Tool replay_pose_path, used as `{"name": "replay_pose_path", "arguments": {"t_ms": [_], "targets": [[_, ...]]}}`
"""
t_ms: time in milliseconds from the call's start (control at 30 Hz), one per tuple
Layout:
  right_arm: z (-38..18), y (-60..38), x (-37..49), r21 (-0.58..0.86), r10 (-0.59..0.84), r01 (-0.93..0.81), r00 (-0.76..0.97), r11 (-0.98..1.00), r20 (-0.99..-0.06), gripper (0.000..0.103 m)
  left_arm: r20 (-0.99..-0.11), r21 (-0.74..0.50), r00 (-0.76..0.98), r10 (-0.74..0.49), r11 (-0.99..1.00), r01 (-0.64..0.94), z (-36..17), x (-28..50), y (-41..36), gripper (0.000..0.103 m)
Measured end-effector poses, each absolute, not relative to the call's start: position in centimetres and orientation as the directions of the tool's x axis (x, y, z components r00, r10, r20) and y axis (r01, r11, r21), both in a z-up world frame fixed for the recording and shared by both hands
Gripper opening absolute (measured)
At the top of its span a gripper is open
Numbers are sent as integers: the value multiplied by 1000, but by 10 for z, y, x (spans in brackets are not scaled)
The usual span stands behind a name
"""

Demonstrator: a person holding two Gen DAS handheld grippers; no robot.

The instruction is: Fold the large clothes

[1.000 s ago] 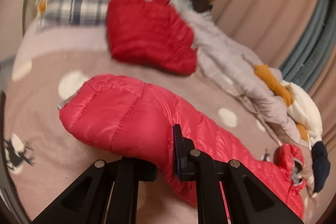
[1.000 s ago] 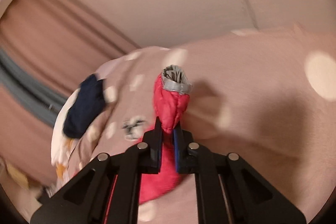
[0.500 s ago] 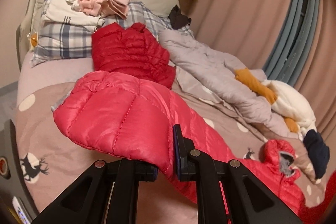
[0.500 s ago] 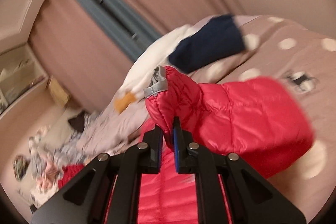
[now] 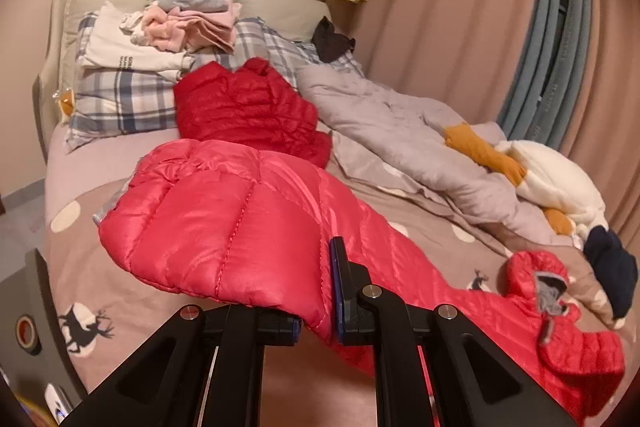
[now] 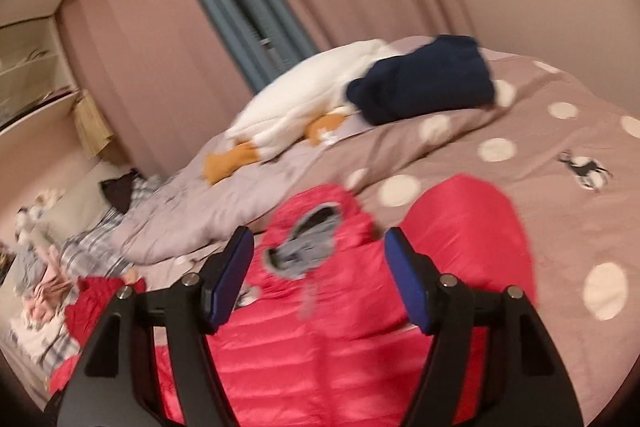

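Left gripper (image 5: 318, 323): fingers pinched tight on a fold of the pink-red down jacket (image 5: 240, 227), lifting that edge off the bed (image 5: 80, 155). Reads as the anchor hand, holding one side up so the fold can be carried over.

Right gripper (image 6: 316, 275): fingers have just been opening and now stand wide. The sleeve cuff (image 6: 312, 247) with grey lining lies on the jacket body between and just beyond them, pads not touching it. My read: sleeve was brought across the body and dropped there, first fold of the sleeve inward.

Jacket lies lengthwise across the near part of the polka-dot bed cover (image 6: 560, 187). In the left view the cuff (image 5: 548, 291) sits at the far right end.

Further out: a darker red puffer jacket (image 5: 248, 111) already folded by the plaid pillow (image 5: 120, 95), folded stack of clothes (image 5: 180, 23) on top of it, grey duvet (image 5: 400, 131) bunched along the curtain side, white plush with orange parts (image 5: 552, 179), navy garment (image 6: 424, 79) at the bed edge.

Likely next: right re-grips elsewhere; the left hold keeps the slippery shell from sliding.
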State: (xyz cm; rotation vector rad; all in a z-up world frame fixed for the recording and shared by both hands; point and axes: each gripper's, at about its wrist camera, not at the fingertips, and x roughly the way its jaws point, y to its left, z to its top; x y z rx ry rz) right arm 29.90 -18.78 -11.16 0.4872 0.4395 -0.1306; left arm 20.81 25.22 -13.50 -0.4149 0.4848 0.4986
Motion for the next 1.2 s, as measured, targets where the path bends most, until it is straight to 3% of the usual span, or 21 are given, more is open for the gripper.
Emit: {"name": "replay_pose_path", "arguments": {"t_ms": [133, 233, 300, 400, 533, 733, 867, 1000, 1100, 1200], "targets": [[-124, -242, 303, 377, -159, 380, 851, 845, -501, 67, -529, -252, 777, 341, 811, -527, -134, 208, 250, 11], [-156, -285, 324, 299, -233, 505, 744, 810, -626, 55, -532, -261, 780, 331, 811, -523, -137, 210, 250, 11], [-183, -299, 337, 303, -190, 508, 708, 806, -681, 45, -535, -259, 777, 332, 811, -525, -138, 211, 250, 11], [-230, -274, 355, 276, -80, 449, 627, 850, -775, 42, -535, -251, 774, 338, 812, -528, -137, 212, 248, 11], [-250, -214, 345, 47, -201, 355, 627, 934, -753, 44, -521, -261, 785, 337, 812, -522, -133, 209, 243, 11], [-228, -245, 331, 210, -146, 416, 674, 885, -724, 40, -506, -217, 785, 356, 829, -516, -125, 212, 226, 11], [-229, -255, 323, 98, -270, 493, 619, 864, -738, 46, -494, -191, 794, 354, 847, -497, -124, 217, 211, 11], [-255, -271, 328, 110, -232, 498, 574, 860, -785, 43, -488, -184, 807, 333, 864, -468, -115, 221, 195, 11], [-227, -277, 314, 114, -291, 541, 605, 833, -741, 45, -441, -150, 838, 322, 894, -422, -101, 226, 170, 11], [-189, -279, 291, 128, -323, 539, 660, 833, -678, 45, -416, -155, 879, 234, 934, -322, -86, 236, 134, 11]]}}
